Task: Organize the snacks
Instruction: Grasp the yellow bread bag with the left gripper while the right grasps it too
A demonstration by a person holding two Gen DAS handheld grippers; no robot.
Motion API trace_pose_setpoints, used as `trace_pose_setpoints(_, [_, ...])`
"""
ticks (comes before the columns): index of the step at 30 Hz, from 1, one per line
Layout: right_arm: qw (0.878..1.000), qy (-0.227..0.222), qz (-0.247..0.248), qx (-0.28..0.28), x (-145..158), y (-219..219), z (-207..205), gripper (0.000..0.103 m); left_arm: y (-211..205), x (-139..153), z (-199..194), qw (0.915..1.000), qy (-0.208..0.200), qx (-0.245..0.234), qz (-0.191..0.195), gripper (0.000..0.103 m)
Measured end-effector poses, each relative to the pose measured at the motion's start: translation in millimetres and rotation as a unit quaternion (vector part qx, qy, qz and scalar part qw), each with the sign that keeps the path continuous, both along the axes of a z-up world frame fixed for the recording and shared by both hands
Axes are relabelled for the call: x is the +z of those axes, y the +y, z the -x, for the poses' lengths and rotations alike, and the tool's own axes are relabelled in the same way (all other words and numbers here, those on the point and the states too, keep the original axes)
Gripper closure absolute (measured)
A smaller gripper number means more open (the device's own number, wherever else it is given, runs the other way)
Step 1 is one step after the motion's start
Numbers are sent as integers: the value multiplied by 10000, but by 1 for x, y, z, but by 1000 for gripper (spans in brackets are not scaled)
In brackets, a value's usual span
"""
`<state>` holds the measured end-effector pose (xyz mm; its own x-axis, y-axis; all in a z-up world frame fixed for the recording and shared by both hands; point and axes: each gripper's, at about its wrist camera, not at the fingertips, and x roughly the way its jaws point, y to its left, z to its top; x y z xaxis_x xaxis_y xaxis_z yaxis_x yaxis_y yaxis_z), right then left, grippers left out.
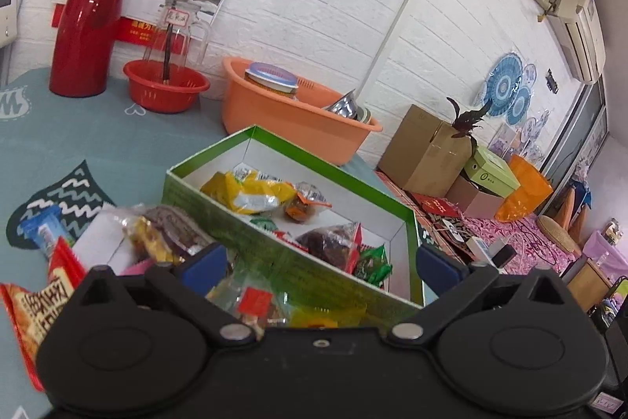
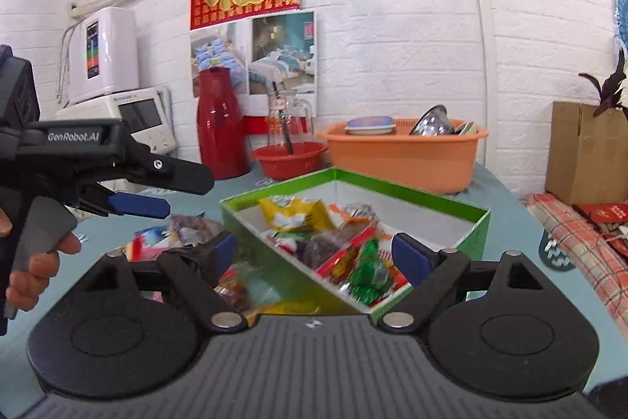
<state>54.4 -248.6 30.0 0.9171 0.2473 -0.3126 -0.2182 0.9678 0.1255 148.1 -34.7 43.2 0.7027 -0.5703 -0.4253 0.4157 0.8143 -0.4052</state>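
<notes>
1. While both grippers hang above the table, I read the left gripper (image 1: 320,258) as spread wide with nothing between its blue pads (image 1: 204,262); the right gripper (image 2: 314,254) is likewise wide and empty.
2. I locate the green box (image 1: 251,222) in the middle of the teal tablecloth (image 1: 98,136), with one corner turned toward the grippers — a yellow packet (image 1: 243,191), a dark wrapped snack (image 1: 329,242) and a green packet (image 1: 373,264) already lie inside.
3. I note loose snacks outside the box on its left side: a clear bag of brown pieces (image 1: 165,230), a red packet with printed characters (image 1: 35,297) and a blue packet (image 1: 43,230). These lie just beside the box wall, which I judge keeps each transfer short.
4. I judge the sorting partly complete — the wide stance suits descending onto the next loose packet.
5. I observe an orange basin (image 1: 290,112) and a red thermos (image 1: 86,26) behind the box, well apart from the work.
</notes>
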Motion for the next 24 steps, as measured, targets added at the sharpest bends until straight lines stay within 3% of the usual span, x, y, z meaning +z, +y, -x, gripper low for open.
trace_pose_setpoints(5, [9991, 394, 69, 163, -19, 12, 22, 0, 6, -28, 15, 9989, 406, -194, 131, 0])
trace_pose_setpoints(13, [9975, 661, 232, 126, -28, 12, 37, 0, -30, -65, -6, 9947, 809, -586, -260, 0])
trace_pose_setpoints(15, [9972, 677, 264, 171, -28, 12, 40, 0, -33, -77, -12, 9922, 1043, -591, -349, 42])
trace_pose_setpoints(16, [9971, 680, 277, 196, -28, 12, 41, 0, -29, -82, -11, 9920, 1055, -615, -329, 53])
trace_pose_setpoints(21, [9958, 716, 220, 526, -30, 15, 45, 0, 3, -81, 11, 9899, 1033, -853, -454, 57])
trace_pose_setpoints(24, [9947, 745, 96, 697, -30, 20, 44, 0, 29, -78, 32, 9902, 1016, -773, -568, 53])
